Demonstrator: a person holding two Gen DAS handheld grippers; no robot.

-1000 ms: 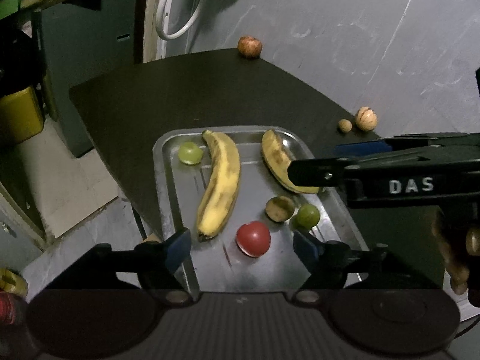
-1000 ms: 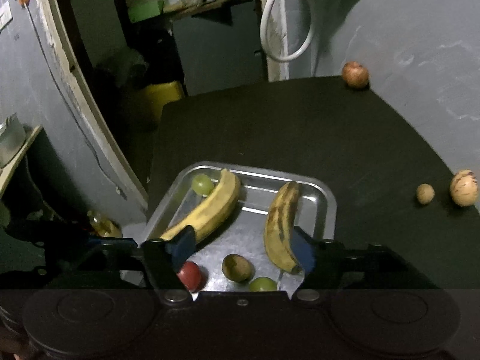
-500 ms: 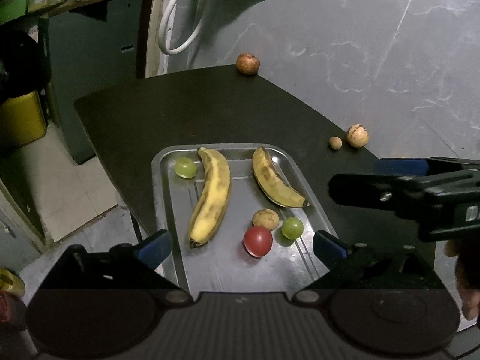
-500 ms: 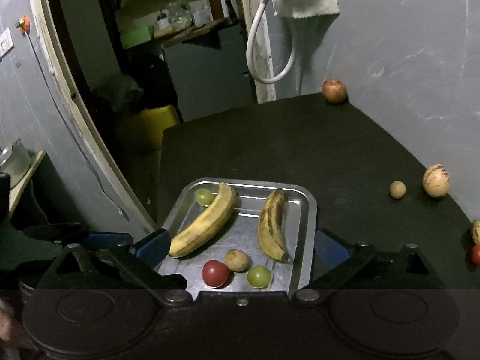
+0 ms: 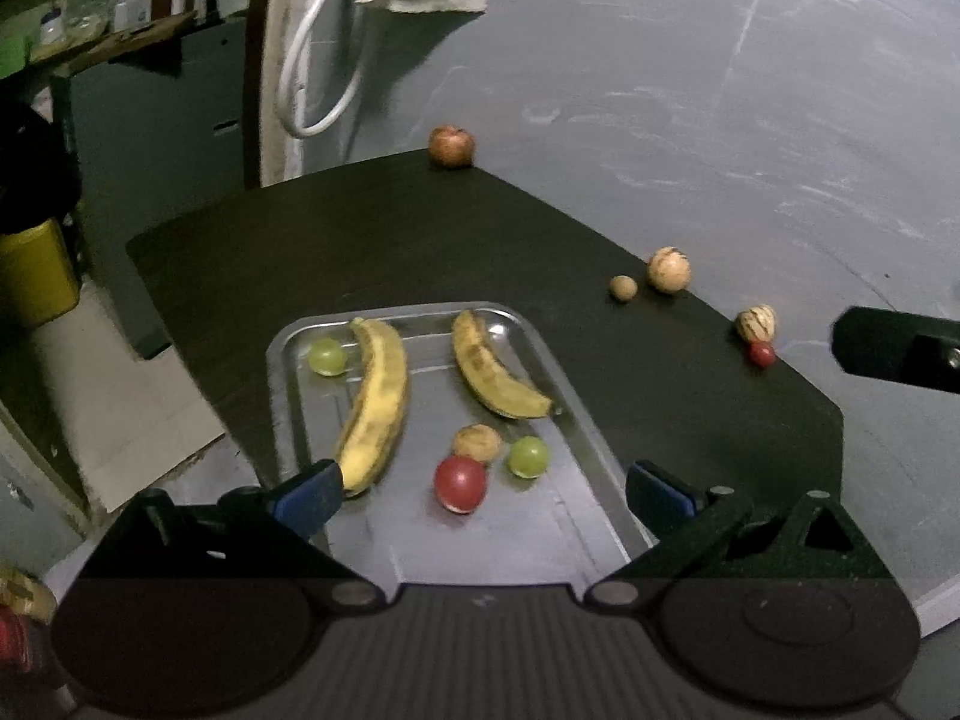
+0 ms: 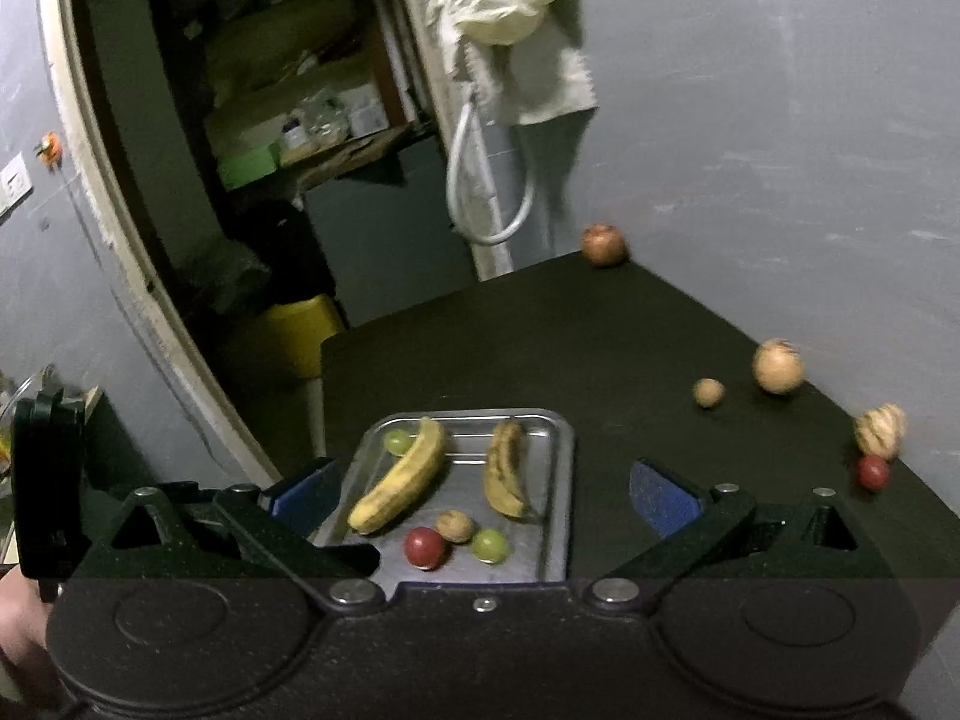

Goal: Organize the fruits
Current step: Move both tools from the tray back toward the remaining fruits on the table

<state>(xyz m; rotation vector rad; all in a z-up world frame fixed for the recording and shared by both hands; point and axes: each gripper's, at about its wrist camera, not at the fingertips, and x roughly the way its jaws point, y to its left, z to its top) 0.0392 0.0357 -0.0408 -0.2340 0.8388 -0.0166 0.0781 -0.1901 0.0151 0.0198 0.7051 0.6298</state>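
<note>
The left claw (image 5: 483,495) is standing with its jaws spread wide, gripping nothing, tilting down over the bench (image 5: 372,240). The right claw (image 6: 483,495) is likewise gaping and carrying nothing, angling down toward that bench, off to the left claw's right.

No readable text, label, brand, number or sign can be made out in either wrist view; small items are too blurred.

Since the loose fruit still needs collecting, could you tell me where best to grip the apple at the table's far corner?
Grip the apple across its round middle, coming from above and the near side: it sits at the table edge close to the wall, so the far side is blocked. The right tool is open.
</note>
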